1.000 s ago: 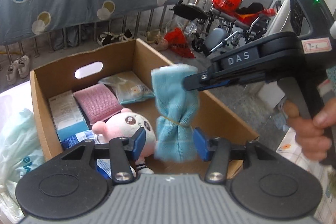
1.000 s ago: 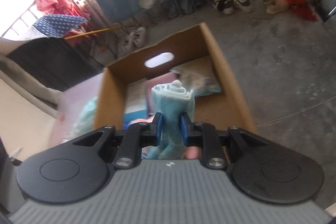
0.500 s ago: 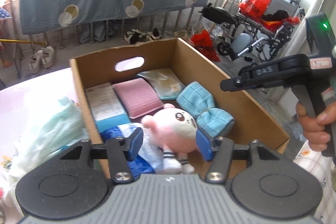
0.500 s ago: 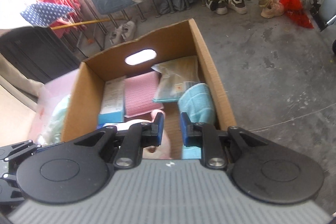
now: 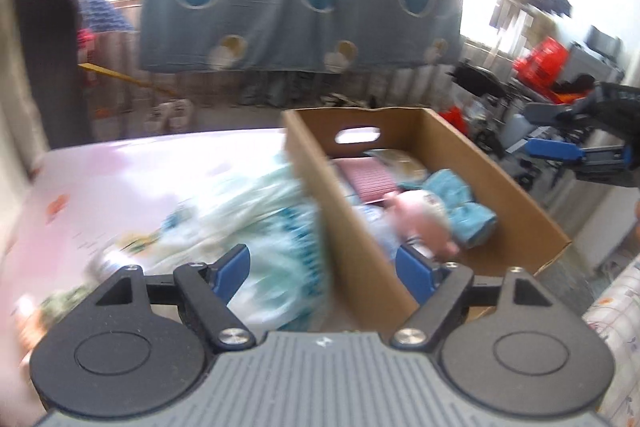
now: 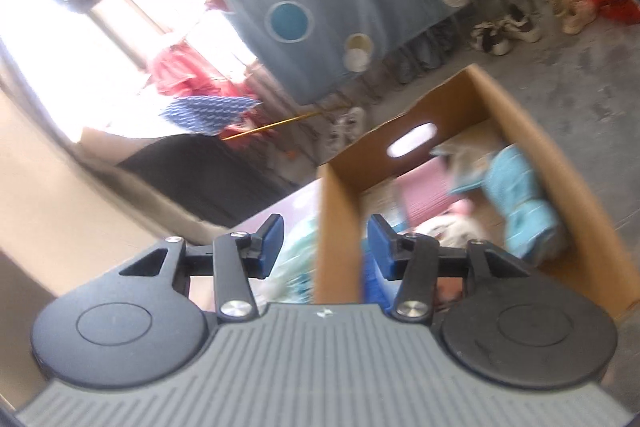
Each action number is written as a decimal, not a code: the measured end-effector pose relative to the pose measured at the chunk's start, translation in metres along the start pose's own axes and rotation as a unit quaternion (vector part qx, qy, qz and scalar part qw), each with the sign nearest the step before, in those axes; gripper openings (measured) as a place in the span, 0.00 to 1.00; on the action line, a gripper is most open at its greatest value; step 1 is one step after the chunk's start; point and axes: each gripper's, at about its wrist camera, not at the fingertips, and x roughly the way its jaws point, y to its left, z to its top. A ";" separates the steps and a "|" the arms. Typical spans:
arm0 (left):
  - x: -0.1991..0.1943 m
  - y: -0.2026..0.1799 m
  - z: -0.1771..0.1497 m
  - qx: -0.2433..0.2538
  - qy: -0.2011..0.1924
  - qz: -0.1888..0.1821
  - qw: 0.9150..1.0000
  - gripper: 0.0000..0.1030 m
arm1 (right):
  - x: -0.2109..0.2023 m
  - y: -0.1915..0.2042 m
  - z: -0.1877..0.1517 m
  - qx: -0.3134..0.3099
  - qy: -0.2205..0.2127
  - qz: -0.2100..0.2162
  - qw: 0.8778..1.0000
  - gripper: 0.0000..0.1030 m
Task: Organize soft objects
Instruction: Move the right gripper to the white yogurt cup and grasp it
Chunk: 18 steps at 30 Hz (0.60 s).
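The rolled blue towel [image 5: 460, 205] lies inside the cardboard box [image 5: 448, 143], against its right-hand wall, held by nothing; in the right wrist view the same towel [image 6: 520, 195] runs along that wall, tied near its middle. A pink plush toy [image 5: 424, 213] lies touching the towel on its left, and behind them a pink folded cloth [image 5: 370, 179] and a pale flat packet [image 5: 394, 161] rest on the box floor under the oval handle hole. Just outside the box's left wall a crumpled pale green plastic bag [image 5: 256, 219], blurred, lies on the pink desk [image 5: 132, 179]. The left gripper [image 5: 324, 269] has its jaws wide apart, having just been opening, with nothing clamped; the box's near left wall shows through the gap. The right gripper [image 6: 326, 241] also stands with its blue fingers [image 6: 272, 239] parted, having just been opening, and empty; the box's corner edge shows between them. From the left wrist view the right gripper [image 5: 560, 153] hangs beside the box's right rim. A blue sheet with round patches [image 5: 304, 11] hangs on a railing behind
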 end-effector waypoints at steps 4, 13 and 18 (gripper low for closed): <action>-0.028 0.034 -0.032 -0.031 -0.006 0.043 0.999 0.79 | 0.006 0.038 -0.039 -0.029 0.016 0.032 0.999 0.51; -0.048 0.079 -0.102 -0.039 0.013 0.130 0.991 0.78 | 0.051 0.095 -0.129 -0.049 0.103 0.083 0.990 0.52; -0.058 0.094 -0.120 -0.056 -0.002 0.148 0.987 0.76 | 0.075 0.105 -0.159 -0.033 0.140 0.105 0.984 0.52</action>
